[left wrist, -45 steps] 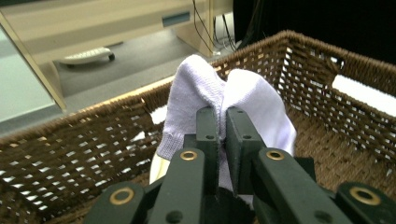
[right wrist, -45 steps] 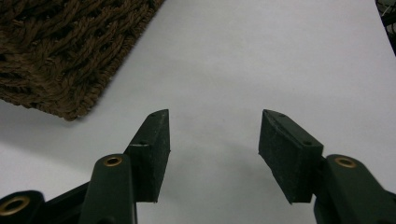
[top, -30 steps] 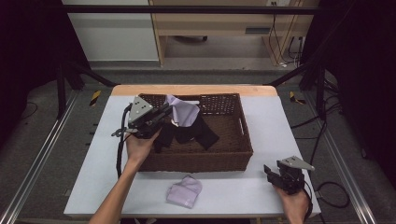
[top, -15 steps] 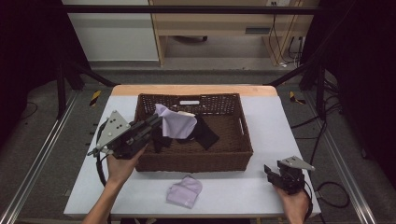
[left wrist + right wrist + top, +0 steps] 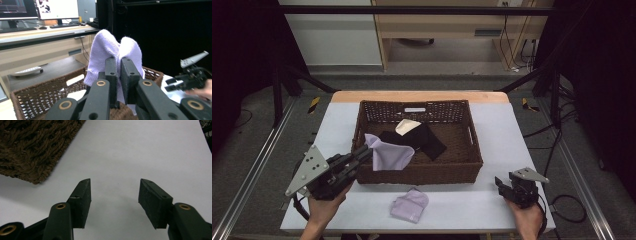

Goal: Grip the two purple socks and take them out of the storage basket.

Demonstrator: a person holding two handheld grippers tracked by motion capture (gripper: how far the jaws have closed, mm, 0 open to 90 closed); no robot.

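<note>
Lavender sock (image 5: pixel 389 156) hung over the wicker basket (image 5: pixel 472 165) front-left rim, pinched between the left gripper (image 5: pixel 362 156) jaws, which were clamped on it. Right gripper (image 5: pixel 501 184) sat off the basket's front-right corner, jaws wide apart, holding nothing. Basket held black sock (image 5: pixel 419 140) and cream cloth (image 5: pixel 407 126). Another lavender sock (image 5: pixel 409 205) lay before the basket.

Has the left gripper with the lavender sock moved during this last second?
Yes. The left gripper, shut on the lavender sock, has pulled back from over the wicker basket toward the person, to its near-left corner.
</note>
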